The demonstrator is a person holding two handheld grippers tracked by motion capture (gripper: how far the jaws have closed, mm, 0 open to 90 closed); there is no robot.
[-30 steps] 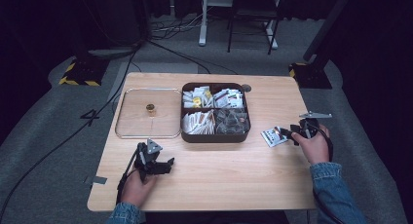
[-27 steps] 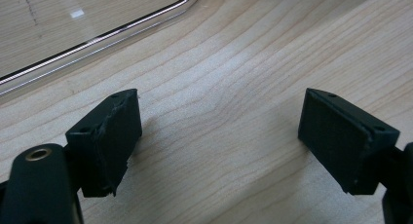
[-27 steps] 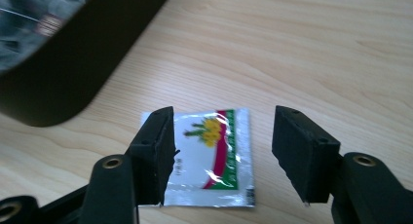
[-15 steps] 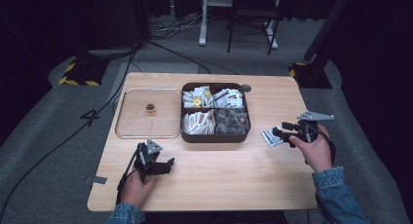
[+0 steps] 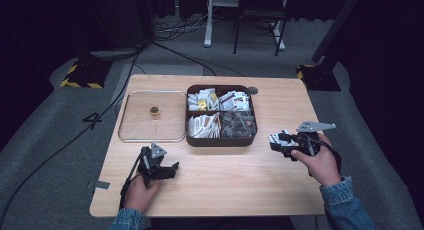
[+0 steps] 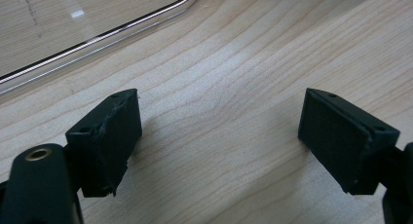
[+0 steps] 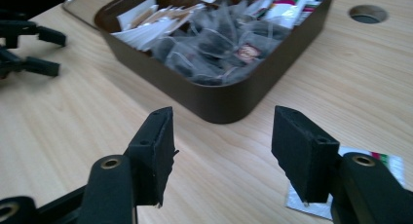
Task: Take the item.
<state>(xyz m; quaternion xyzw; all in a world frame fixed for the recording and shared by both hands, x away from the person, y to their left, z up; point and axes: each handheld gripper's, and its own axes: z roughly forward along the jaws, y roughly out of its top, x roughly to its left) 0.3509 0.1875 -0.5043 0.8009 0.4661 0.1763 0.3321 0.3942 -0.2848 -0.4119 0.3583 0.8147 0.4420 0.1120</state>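
A brown box (image 5: 220, 139) with four compartments of tea bags and sachets stands mid-table; its near wall (image 7: 229, 104) is just ahead of my right gripper (image 7: 221, 131). That gripper (image 5: 275, 140) is open, nothing between its jaws, right of the box. A white sachet (image 7: 341, 195) lies flat on the wood beside and partly under its right jaw. My left gripper (image 5: 171, 169) rests at the front left, open over bare wood (image 6: 219, 121). A clear tray (image 5: 131, 132) holding a small gold object (image 5: 154, 110) lies left of the box.
The clear tray's rim (image 6: 97, 41) runs just beyond the left gripper's jaws. A round cable hole (image 5: 253, 90) sits behind the box at the table's far edge. Bare wood stretches between the two hands along the front.
The right hand has moved left toward the box, bringing its open jaws over the white sachet on the table. The left gripper has stayed put.
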